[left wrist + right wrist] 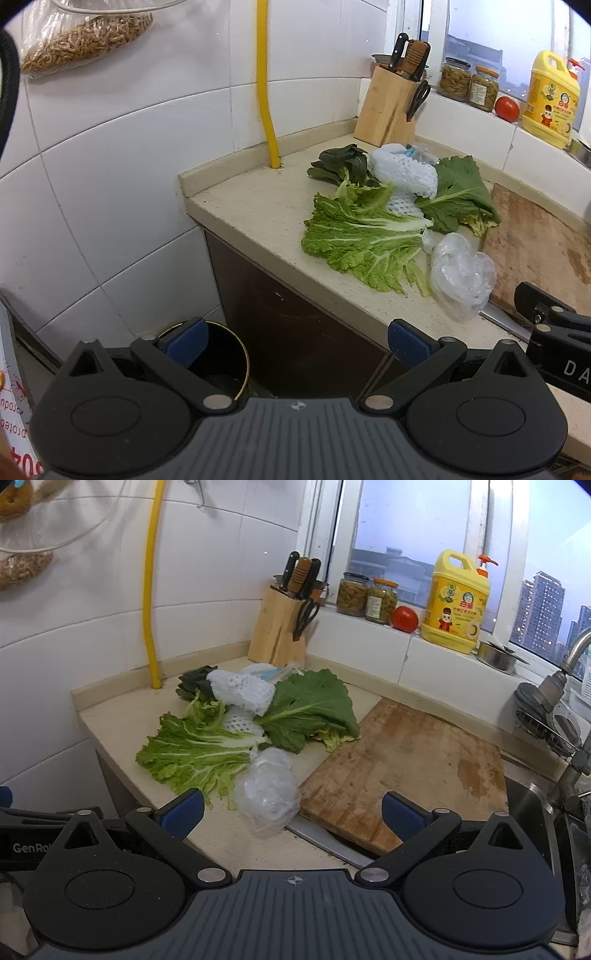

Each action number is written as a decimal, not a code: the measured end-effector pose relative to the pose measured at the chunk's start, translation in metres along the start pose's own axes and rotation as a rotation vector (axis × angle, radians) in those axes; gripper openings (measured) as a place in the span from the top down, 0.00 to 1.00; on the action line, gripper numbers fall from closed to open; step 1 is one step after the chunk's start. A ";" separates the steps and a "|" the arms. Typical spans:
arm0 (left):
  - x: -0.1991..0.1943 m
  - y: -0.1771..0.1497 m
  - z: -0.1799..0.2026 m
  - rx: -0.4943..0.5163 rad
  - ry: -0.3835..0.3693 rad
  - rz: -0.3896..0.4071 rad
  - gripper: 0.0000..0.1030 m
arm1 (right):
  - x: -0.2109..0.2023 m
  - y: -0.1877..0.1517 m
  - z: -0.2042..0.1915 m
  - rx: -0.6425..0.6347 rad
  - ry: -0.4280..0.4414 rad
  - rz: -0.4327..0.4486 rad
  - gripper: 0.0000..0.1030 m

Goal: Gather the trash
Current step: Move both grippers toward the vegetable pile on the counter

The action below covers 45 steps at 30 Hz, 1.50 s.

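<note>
Trash lies in one loose heap on the beige stone table, between the yellow pipe at the wall and the worn wooden cutting board. Counted, it holds one pale green, ruffled cabbage leaf at the front, one broad dark green leaf whose edge touches the board, one small bunch of very dark greens at the back, two white foam fruit nets, the larger lying over the smaller, and one crumpled clear plastic bag nearest the camera, just beside the board's corner. Something bluish and clear sits behind the larger net; what it is cannot be told.

One round black bin with a brass-coloured rim stands on the floor below the table's end, beside the tiled wall.

Left tongs hang off the table's edge with their two blue-padded fingers wide apart, holding nothing, one finger over the bin's mouth. Right tongs hover low over the front of the table, likewise spread and empty, with the plastic bag and the board's near corner between their fingers.

On the windowsill stand two glass jars of pickles, one red tomato and one yellow detergent jug. One wooden knife block sits in the corner.
</note>
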<state>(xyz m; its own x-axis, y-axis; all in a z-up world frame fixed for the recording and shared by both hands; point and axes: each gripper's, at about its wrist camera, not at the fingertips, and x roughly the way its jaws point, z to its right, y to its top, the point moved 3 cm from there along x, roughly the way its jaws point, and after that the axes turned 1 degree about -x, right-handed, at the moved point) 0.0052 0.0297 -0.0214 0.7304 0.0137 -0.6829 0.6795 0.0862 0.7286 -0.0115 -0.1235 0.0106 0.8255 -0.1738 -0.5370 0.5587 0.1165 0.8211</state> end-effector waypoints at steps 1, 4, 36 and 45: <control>0.000 0.001 0.001 0.002 -0.001 0.001 0.00 | -0.001 0.000 0.001 0.003 -0.002 -0.001 0.00; -0.002 0.002 0.003 0.005 -0.004 0.011 0.00 | -0.002 0.000 0.002 0.006 -0.004 0.001 0.00; 0.003 -0.014 -0.023 -0.037 0.047 -0.028 0.00 | 0.001 -0.003 -0.027 -0.041 0.063 -0.026 0.00; 0.012 -0.017 -0.024 -0.039 0.016 -0.053 0.00 | 0.010 -0.005 -0.020 -0.046 0.035 -0.052 0.00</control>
<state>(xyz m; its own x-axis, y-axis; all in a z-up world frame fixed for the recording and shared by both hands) 0.0003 0.0523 -0.0431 0.6922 0.0238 -0.7213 0.7137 0.1260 0.6890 -0.0042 -0.1063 -0.0030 0.7973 -0.1469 -0.5855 0.6031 0.1533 0.7828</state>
